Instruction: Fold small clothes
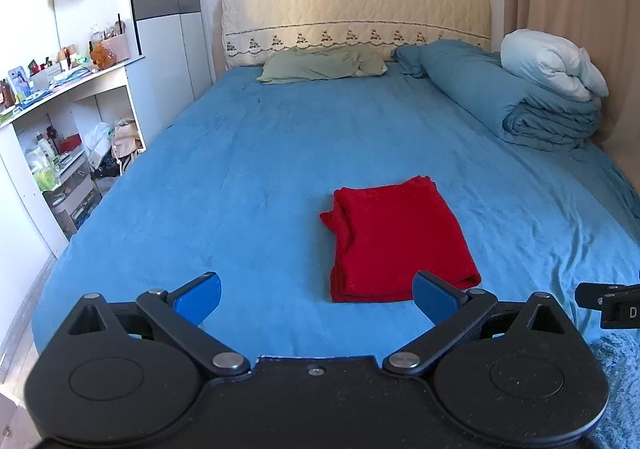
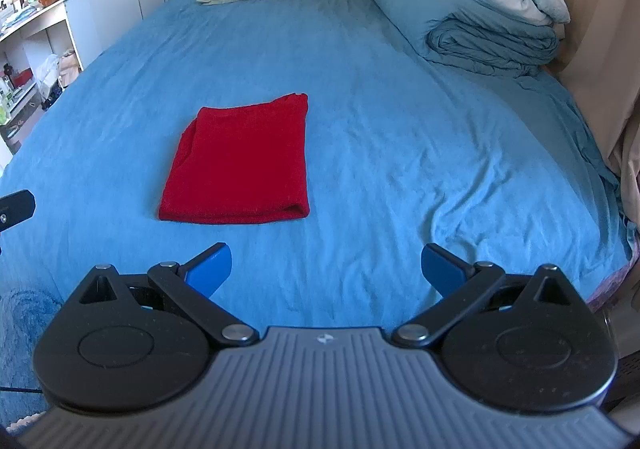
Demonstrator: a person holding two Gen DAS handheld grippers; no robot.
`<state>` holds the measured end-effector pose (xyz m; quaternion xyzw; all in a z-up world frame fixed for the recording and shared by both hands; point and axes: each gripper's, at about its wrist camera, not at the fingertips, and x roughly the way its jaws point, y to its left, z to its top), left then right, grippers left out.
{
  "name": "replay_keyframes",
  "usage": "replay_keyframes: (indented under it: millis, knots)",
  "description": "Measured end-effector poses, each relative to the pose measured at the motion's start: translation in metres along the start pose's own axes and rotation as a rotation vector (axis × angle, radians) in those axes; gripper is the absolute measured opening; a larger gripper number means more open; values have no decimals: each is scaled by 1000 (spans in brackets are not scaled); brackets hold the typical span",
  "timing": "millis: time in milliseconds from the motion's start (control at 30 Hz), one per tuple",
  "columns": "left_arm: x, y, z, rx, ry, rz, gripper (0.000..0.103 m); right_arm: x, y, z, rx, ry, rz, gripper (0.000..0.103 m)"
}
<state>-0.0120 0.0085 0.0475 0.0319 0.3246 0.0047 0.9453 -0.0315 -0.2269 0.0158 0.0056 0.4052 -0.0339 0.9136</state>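
A red garment [image 1: 396, 239] lies folded into a flat rectangle on the blue bed sheet [image 1: 248, 169], near the foot of the bed. It also shows in the right wrist view [image 2: 240, 163]. My left gripper [image 1: 318, 299] is open and empty, hovering at the bed's near edge, just short of the garment and a little left of it. My right gripper [image 2: 326, 269] is open and empty, near the bed's edge, to the right of the garment. Neither gripper touches the cloth.
A green pillow [image 1: 320, 65] lies at the headboard. A folded blue duvet [image 1: 532, 109] with a white pillow [image 1: 552, 63] sits at the back right. White shelves [image 1: 76, 121] stand left of the bed. A curtain [image 2: 600, 29] hangs on the right.
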Motion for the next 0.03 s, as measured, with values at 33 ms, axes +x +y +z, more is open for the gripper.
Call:
replay_keyframes:
  millis: [33]
  knots:
    - [0,0,0,-2,3,-1,103,0,0,0,0,-1,1,103]
